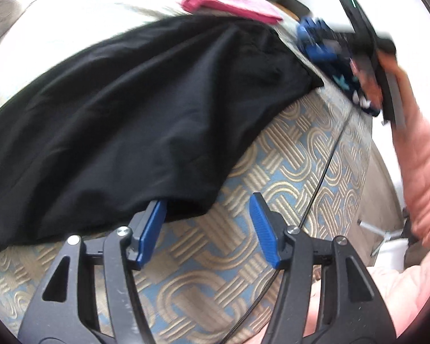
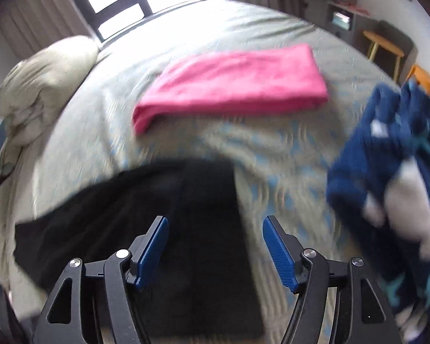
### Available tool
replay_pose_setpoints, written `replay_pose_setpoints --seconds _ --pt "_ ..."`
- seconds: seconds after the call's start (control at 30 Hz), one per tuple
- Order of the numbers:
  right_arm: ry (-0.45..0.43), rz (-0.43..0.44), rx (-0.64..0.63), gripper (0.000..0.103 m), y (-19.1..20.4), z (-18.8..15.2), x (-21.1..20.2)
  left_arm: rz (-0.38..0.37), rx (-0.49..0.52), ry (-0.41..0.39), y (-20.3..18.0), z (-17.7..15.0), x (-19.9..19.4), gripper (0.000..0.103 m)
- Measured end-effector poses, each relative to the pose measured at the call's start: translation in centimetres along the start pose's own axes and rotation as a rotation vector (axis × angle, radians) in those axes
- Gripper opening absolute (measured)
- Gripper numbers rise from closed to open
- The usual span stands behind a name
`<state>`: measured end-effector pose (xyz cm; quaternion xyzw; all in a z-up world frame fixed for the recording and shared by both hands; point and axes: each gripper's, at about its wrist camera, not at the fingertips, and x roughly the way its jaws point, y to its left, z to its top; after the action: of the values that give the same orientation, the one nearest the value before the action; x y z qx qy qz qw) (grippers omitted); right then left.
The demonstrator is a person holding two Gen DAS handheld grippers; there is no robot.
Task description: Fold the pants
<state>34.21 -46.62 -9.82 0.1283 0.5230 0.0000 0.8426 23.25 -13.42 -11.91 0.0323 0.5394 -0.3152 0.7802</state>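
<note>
Both tongs are seen with their blue pads spread wide and nothing clamped between them. In the left wrist view, the left tongs [image 1: 207,229] are held low over the bed [image 1: 286,154], whose cover carries a gold and blue woven pattern; the pad at 7 o'clock touches, and is partly tucked under, the near hem of the black pants [image 1: 134,109], while the other pad stands clear over bare bedcover. The black pants are spread across the bed from 9 o'clock toward 1 o'clock, loosely rumpled. A folded pink cloth [image 1: 232,4] is seen beyond them at 12 o'clock, and a blue patterned garment [image 1: 318,43] lies blurred at 2 o'clock, beside the right tongs [image 1: 367,57], which are carried by a pink-sleeved arm [image 1: 418,166]; their state cannot be told from this view. In the right wrist view, a pale bundle of bedding [image 2: 43,86] is piled at 10 o'clock. The right tongs [image 2: 215,246] are held above the black pants [image 2: 163,229], which fill the lower middle of the frame in a partly folded, oblong shape. The pink cloth [image 2: 232,83] lies past them at 12 o'clock, well apart, and the blue patterned garment [image 2: 387,172] is blurred at 3 o'clock.
</note>
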Motion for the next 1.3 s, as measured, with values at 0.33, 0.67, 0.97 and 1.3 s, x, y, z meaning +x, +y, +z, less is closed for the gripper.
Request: replay_pose_setpoints --seconds 0.33,0.67,0.97,1.3 --pt "0.089 -0.087 -0.012 0.05 -0.5 -6.2 1.3 0.259 -0.481 -0.232 15.6 -5.5 -10.6 0.061" --pt "0.021 -0.421 -0.145 0.07 3.5 -5.9 -2.0 0.475 -0.973 -0.386 30.6 -15.1 -18.0 0.061" --pt "0.037 -0.15 -0.153 0.07 11.1 -6.7 -4.1 0.428 -1.103 -0.412 39.9 -14.8 -18.0 0.06" --pt "0.09 -0.039 -0.265 0.07 19.0 -8.2 -1.7 0.363 -1.206 -0.392 42.7 -15.2 -16.2 0.004"
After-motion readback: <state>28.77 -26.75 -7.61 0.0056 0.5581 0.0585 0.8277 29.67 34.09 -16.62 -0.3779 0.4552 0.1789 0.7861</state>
